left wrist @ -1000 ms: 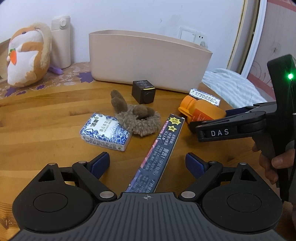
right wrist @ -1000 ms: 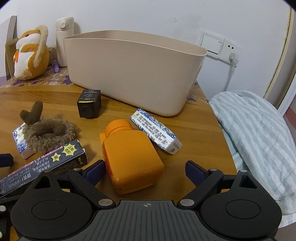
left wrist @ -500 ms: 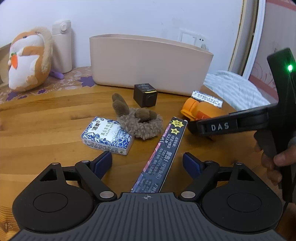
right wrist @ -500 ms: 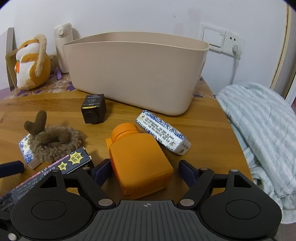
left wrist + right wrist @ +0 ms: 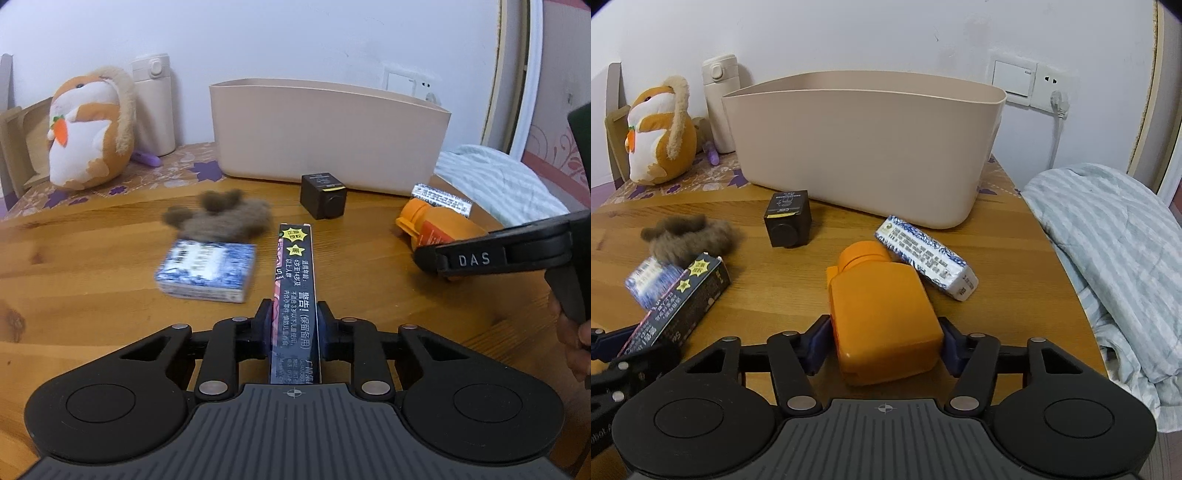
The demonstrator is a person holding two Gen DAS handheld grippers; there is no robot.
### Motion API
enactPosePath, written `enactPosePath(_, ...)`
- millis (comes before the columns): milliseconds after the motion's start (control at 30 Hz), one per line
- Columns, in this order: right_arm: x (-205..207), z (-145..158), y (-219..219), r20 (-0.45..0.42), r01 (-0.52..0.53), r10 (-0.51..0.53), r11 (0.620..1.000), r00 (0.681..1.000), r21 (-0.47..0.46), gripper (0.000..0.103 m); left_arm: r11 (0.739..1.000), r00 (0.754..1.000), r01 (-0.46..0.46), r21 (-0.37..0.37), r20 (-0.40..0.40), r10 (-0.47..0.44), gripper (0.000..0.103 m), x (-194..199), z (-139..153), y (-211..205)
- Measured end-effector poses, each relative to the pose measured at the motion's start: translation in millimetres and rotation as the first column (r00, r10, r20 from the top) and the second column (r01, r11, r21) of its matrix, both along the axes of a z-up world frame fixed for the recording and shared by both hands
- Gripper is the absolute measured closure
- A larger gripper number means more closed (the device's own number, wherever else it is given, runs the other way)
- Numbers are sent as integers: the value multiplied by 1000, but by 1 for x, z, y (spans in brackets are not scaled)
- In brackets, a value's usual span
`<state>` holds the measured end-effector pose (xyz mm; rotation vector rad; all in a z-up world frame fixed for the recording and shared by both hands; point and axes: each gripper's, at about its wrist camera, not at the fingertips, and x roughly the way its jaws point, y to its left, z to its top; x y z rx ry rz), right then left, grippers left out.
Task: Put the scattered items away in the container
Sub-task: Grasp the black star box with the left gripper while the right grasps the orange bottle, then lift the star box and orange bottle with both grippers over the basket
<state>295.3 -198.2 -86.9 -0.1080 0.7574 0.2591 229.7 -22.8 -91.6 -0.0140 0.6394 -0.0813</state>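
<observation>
The left gripper (image 5: pixel 293 330) is squeezed tight on a long dark box (image 5: pixel 295 280). Its blue pads press both sides of the box, and the box points toward the bin. The right gripper (image 5: pixel 882 341) is closed on an orange bottle (image 5: pixel 882 314). Its pads touch the bottle's two sides.

The big beige container (image 5: pixel 864 147) stands at the back of the wooden table (image 5: pixel 1015 258), near the wall.

On the table there are two blue and white packets. One packet (image 5: pixel 207 271) lies left of the long box and looks blurry. The other packet (image 5: pixel 925 256) lies just beside the orange bottle. There is one small black cube (image 5: pixel 788 223) in front of the container, and one brown fuzzy thing (image 5: pixel 221 218) behind the blurry packet.
</observation>
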Motion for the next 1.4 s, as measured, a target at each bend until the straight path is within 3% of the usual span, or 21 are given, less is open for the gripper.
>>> enactPosePath(433, -25, 5, -14, -15, 22, -21, 998, 1000, 58, 52, 999, 1000, -2, -39, 23, 3, 79, -22, 9, 3)
enactPosePath(1033, -58, 33, -31, 61, 55, -62, 992, 996, 112, 53, 998, 998, 7, -68, 66, -3, 79, -44, 25, 1)
enactPosePath(1400, -71, 63, -33, 140, 39, -58, 990, 988, 134, 53, 996, 990, 20, -85, 144, -7, 79, -51, 58, 3)
